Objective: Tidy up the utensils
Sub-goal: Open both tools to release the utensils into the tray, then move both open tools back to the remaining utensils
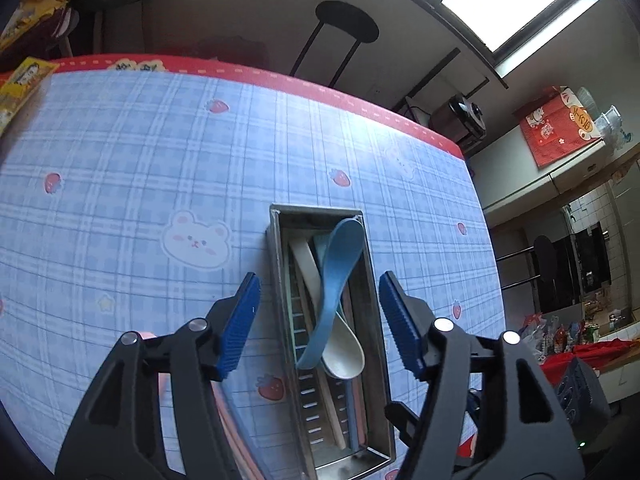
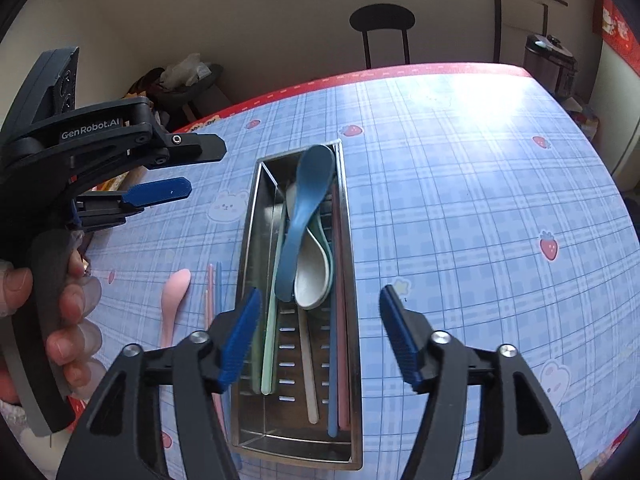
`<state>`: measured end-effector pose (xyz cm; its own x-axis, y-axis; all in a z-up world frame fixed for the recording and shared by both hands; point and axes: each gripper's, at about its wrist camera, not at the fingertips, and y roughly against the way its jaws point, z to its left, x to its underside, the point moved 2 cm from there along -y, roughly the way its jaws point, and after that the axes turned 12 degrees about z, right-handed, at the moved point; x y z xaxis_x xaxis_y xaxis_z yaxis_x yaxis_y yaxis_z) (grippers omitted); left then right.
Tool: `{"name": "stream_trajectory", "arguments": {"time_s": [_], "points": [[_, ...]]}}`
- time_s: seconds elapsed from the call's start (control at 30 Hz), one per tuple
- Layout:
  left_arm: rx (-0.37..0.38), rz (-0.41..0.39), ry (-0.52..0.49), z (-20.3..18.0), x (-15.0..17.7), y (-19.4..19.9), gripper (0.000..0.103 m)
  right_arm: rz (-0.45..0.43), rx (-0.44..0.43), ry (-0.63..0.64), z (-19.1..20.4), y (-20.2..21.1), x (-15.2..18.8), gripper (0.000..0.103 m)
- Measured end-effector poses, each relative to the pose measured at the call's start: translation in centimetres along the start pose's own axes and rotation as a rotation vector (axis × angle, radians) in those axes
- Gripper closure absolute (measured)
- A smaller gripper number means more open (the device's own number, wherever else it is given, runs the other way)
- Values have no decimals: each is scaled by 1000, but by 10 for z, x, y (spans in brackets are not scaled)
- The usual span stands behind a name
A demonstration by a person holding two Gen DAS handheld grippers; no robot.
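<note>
A blue spoon (image 2: pixel 306 216) is lying crossed over a white spoon (image 2: pixel 314 276) in the steel utensil tray (image 2: pixel 352 360). Both the left tool (image 1: pixel 320 324) and right tool (image 2: pixel 318 334) are hanging released and empty. A pink spoon (image 2: pixel 174 300) is resting on the tabletop (image 2: pixel 460 220) beside the tray.

The one text I can read clearly is "GenRobot.AI", in pale letters on the black upper arm of my left gripper (image 2: pixel 160 172), seen from the right wrist view. On the red hanging cloth (image 1: pixel 560 128) by the far wall, in the left wrist view, a round yellow patch carries dark characters, too small and tilted for me to read. The yellow packet (image 1: pixel 20 88) at the table's edge bears print I cannot make out.
</note>
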<state>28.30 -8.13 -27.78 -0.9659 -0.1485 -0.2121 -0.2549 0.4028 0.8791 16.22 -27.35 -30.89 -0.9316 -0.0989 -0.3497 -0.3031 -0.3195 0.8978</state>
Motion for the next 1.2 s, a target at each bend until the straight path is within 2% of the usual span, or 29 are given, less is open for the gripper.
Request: {"name": "stream_trajectory", "arguments": {"time_s": [0.03,0.07,0.13,0.2,0.4,0.73,0.93,1.0,1.03,1.07,1.1,1.17,1.2], "points": [[-18,-16,-12,2,1,9,23,-12,6,9,3,5,2,26],[-34,-37,-16,5,3,18,16,-21,12,15,6,10,3,20],[-61,-76,-34,12,8,35,16,-36,17,30,12,18,8,12],[-98,-85,-53,21,14,48,10,-42,20,44,20,25,13,6],[-182,-108,-60,55,44,79,10,-44,35,71,36,34,34,6],[-233,-85,47,131,109,97,9,10,54,83,53,23,77,6],[-245,-66,64,156,145,93,9,51,35,66,55,12,96,6],[-246,-61,54,159,155,90,10,65,10,58,56,9,100,12],[-246,-57,49,159,160,88,10,74,-2,63,57,6,103,25],[-245,-53,45,159,163,86,10,90,-8,70,60,3,105,33],[-241,-49,42,159,168,84,10,104,-8,74,61,0,107,36],[-235,-46,37,159,173,81,10,123,-21,83,65,-5,112,54],[-234,-47,33,158,176,80,10,133,-27,90,66,-7,114,58]]}}
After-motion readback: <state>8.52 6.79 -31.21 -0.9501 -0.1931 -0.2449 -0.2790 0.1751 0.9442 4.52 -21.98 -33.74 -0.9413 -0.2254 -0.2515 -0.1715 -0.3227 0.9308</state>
